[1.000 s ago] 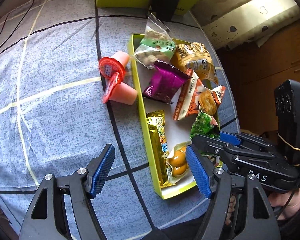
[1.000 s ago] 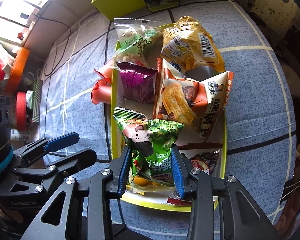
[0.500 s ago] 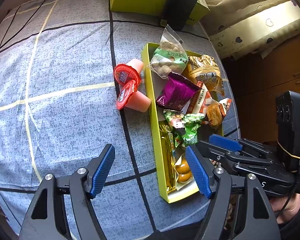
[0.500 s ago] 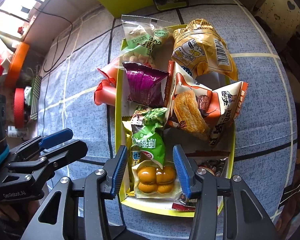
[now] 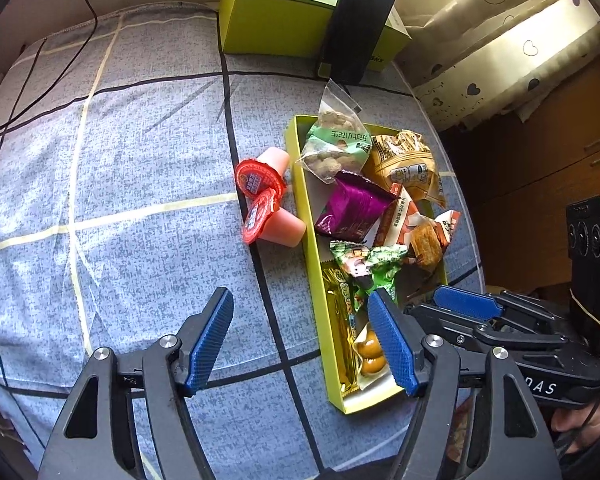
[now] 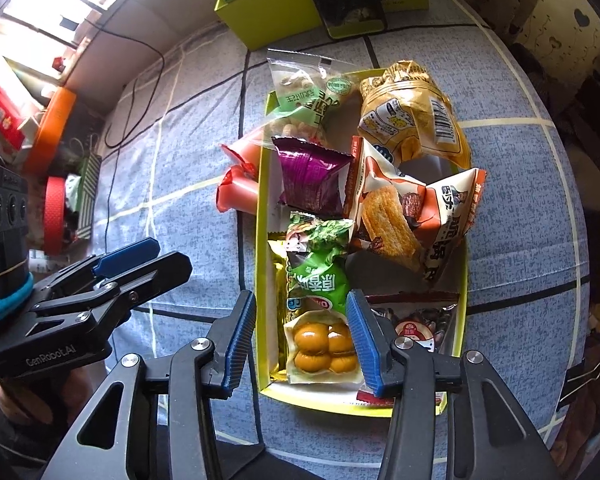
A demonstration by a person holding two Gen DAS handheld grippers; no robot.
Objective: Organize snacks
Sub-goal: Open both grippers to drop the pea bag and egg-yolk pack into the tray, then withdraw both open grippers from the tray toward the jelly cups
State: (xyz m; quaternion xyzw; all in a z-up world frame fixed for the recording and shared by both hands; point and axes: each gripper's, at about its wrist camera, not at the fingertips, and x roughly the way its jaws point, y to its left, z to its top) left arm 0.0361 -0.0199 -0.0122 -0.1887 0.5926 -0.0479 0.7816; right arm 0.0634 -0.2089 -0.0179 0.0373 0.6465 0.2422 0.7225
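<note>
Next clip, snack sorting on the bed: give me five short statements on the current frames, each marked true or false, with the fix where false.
1. The right gripper is open and holds nothing. True.
2. The green packet lies in the yellow tray. True.
3. Both jelly cups are inside the tray. False: they lie on the bedsheet, just outside the tray's left wall.
4. The left gripper is shut on the purple packet. False: it is open and empty, over the sheet and the tray's near end.
5. A black phone leans against the green box beyond the tray. True.
</note>
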